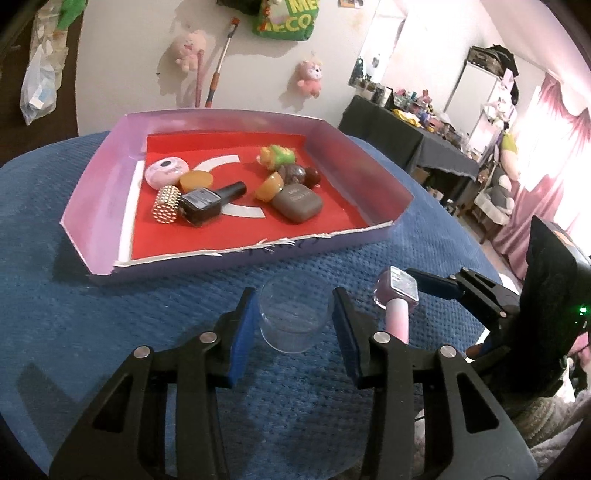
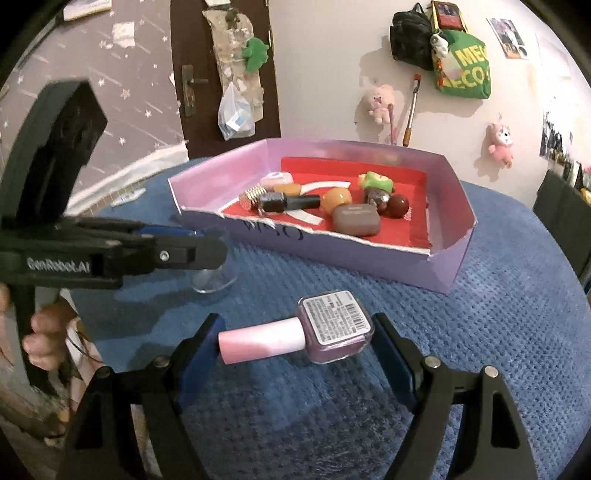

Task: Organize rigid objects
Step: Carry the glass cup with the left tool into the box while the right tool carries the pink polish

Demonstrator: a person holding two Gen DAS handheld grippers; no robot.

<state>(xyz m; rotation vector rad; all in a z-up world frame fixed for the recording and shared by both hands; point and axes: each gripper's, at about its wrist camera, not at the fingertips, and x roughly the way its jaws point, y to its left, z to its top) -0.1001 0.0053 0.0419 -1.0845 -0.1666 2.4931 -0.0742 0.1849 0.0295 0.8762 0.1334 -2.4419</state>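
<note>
A lilac tray [image 1: 96, 206] with a red floor holds several small items, among them a black polish bottle [image 1: 207, 201] and a grey case [image 1: 297, 206]; the tray also shows in the right wrist view [image 2: 369, 266]. My left gripper [image 1: 293, 321] is open, its blue pads on either side of a clear glass cup [image 1: 293, 319] standing on the blue cloth, apart from it. My right gripper [image 2: 295, 338] is shut on a purple polish bottle with a pink cap [image 2: 299, 338], held sideways above the cloth. That bottle also shows in the left wrist view [image 1: 397, 301].
The blue textured cloth [image 2: 498, 332] covers the round table. The tray stands at the far side. A wall with plush toys [image 1: 190, 50] and a green bag [image 1: 284, 18] is behind. A dark cluttered table [image 1: 406, 129] stands at the right.
</note>
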